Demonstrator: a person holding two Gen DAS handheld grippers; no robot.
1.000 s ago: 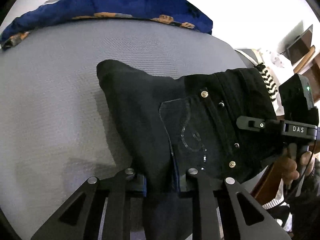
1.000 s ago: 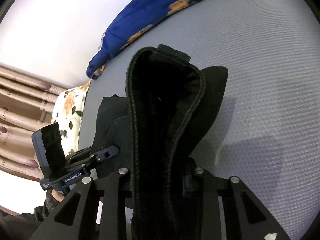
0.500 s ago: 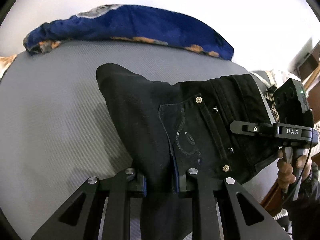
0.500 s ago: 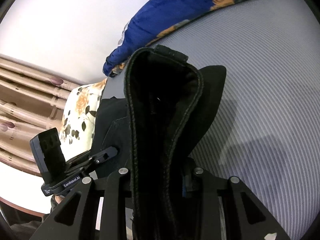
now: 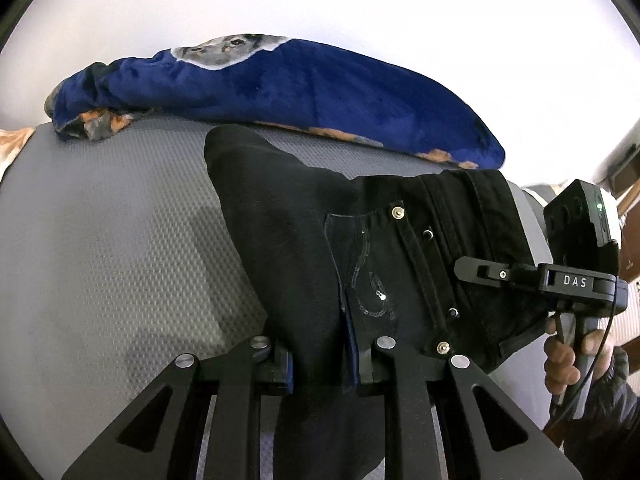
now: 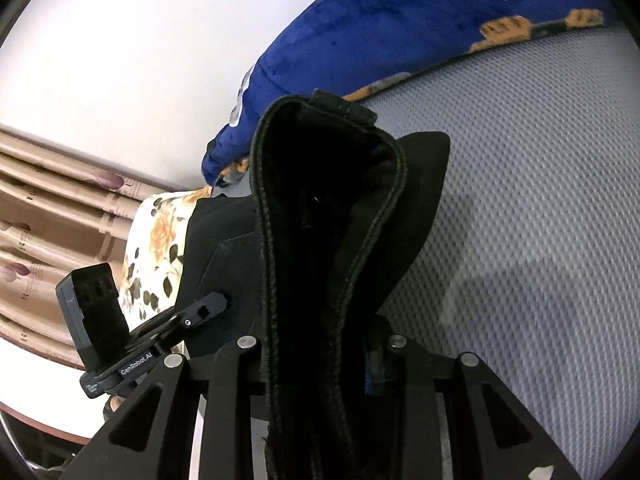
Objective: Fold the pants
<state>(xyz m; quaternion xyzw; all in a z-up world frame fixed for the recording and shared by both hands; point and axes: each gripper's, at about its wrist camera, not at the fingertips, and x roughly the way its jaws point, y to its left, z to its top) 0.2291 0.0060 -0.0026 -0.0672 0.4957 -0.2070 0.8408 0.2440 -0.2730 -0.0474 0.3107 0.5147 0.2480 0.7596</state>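
Black pants [image 5: 320, 240] with brass rivets and a stitched back pocket hang between both grippers above a grey textured bed surface [image 5: 100, 260]. My left gripper [image 5: 320, 360] is shut on a fold of the pants near the seat. My right gripper [image 6: 320, 348] is shut on the waistband [image 6: 332, 200], whose open loop rises in front of the camera. The right gripper also shows at the right of the left wrist view [image 5: 500, 274], and the left gripper at the lower left of the right wrist view [image 6: 192, 316]. The pant legs below are hidden.
A blue blanket with orange patterns [image 5: 280, 88] lies along the far edge of the bed by a white wall. A floral pillow [image 6: 156, 240] and beige curtains [image 6: 48, 220] are to the left. Wooden furniture [image 5: 628, 200] stands at the right.
Both grippers have lifted and tilted up with the pants held, so more of the wall and blanket shows. The grips have not changed.
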